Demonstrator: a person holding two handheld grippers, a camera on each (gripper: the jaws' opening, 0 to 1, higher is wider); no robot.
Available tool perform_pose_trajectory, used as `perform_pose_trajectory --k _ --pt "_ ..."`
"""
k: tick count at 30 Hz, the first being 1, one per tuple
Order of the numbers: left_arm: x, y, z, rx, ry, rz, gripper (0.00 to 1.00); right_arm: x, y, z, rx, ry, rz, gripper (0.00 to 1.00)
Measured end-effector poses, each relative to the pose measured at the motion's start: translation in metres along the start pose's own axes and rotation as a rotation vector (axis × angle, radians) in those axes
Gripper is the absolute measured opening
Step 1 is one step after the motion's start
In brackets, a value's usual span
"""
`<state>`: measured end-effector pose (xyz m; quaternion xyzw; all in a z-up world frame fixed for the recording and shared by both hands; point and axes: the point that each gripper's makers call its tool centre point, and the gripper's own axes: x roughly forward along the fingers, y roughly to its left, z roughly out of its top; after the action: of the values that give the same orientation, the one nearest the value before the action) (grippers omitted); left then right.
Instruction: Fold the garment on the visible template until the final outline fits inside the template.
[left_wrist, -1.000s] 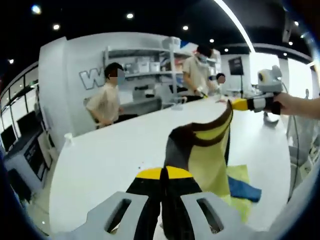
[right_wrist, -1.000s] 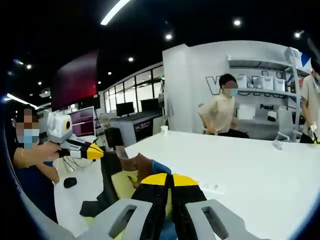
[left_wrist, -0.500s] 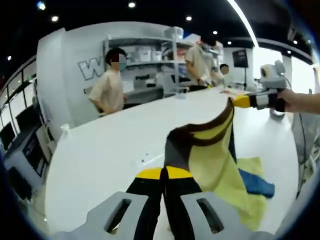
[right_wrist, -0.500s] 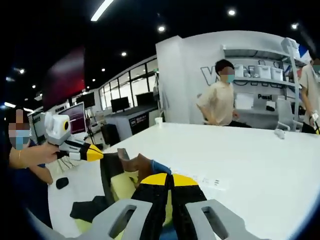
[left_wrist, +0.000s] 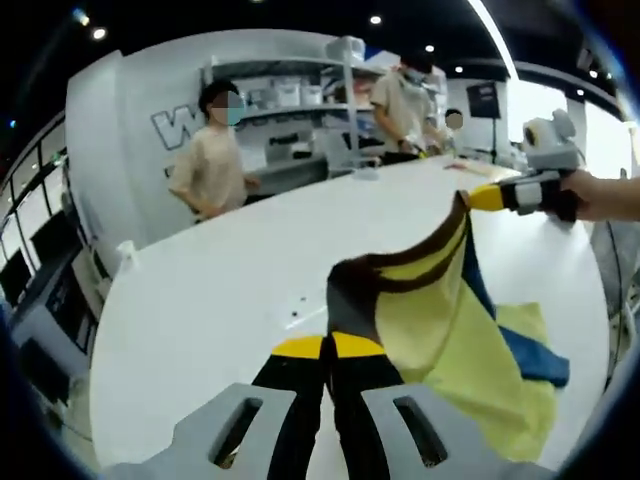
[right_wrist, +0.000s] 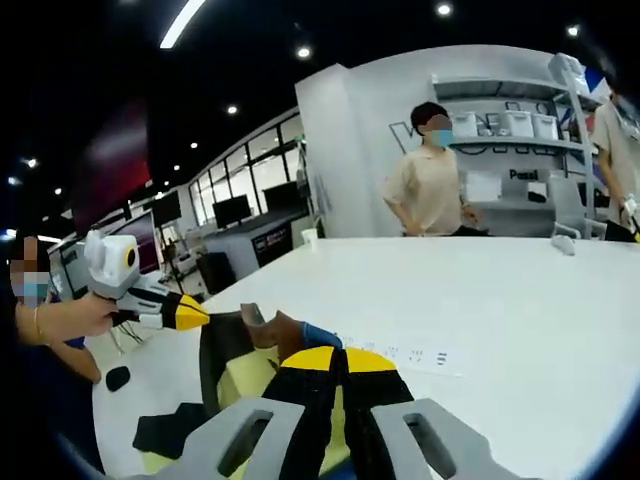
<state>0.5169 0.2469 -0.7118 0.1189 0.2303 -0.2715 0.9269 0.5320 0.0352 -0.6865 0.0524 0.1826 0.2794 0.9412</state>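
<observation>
A yellow garment (left_wrist: 450, 330) with dark brown trim and a blue part hangs stretched above the white table (left_wrist: 220, 290). My left gripper (left_wrist: 327, 346) is shut on one corner of it. Across from it, the right gripper (left_wrist: 480, 198) holds the other corner, with a hand on its grip. In the right gripper view my right gripper (right_wrist: 338, 358) is shut on the garment (right_wrist: 245, 365), and the left gripper (right_wrist: 190, 317) pinches the far corner at the left. The lower part of the cloth (left_wrist: 530, 355) lies on the table.
Two people stand behind the table, one in a beige shirt (left_wrist: 212, 160) and one by the shelves (left_wrist: 400, 100). Shelving (left_wrist: 290, 110) with boxes lines the back wall. A paper strip with marks (right_wrist: 415, 355) lies on the table. The person holding the grippers (right_wrist: 45, 330) is at the left.
Both views have tilted down a little toward the table. The garment stays stretched between the two shut grippers, and more of its lower cloth shows spread on the table.
</observation>
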Motion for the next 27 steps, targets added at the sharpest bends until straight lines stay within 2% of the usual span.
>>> perform_pose_trajectory --k 6,9,13,14,17,23,27 --pt "0.007 0.005 -0.001 0.002 0.005 0.024 0.00 0.008 -0.009 -0.004 -0.014 0.005 -0.028 0.00" --pt "0.008 0.003 0.001 -0.039 -0.016 0.006 0.00 0.006 -0.011 -0.003 -0.030 0.006 -0.040 0.03" --pt "0.005 0.005 0.003 -0.045 -0.031 0.022 0.00 0.004 -0.008 -0.004 -0.031 0.008 -0.033 0.02" --pt "0.003 0.011 0.007 -0.031 -0.061 0.046 0.00 0.003 -0.008 -0.005 -0.031 0.008 -0.034 0.01" --pt "0.001 0.012 0.005 -0.038 -0.041 0.041 0.00 0.000 -0.007 -0.006 -0.018 0.011 -0.029 0.00" --pt "-0.006 0.009 0.001 -0.029 -0.040 0.041 0.00 -0.010 0.001 -0.008 -0.024 0.012 -0.026 0.00" --pt "-0.010 0.005 -0.009 -0.038 -0.026 0.032 0.00 -0.014 0.000 -0.014 -0.020 0.019 -0.026 0.00"
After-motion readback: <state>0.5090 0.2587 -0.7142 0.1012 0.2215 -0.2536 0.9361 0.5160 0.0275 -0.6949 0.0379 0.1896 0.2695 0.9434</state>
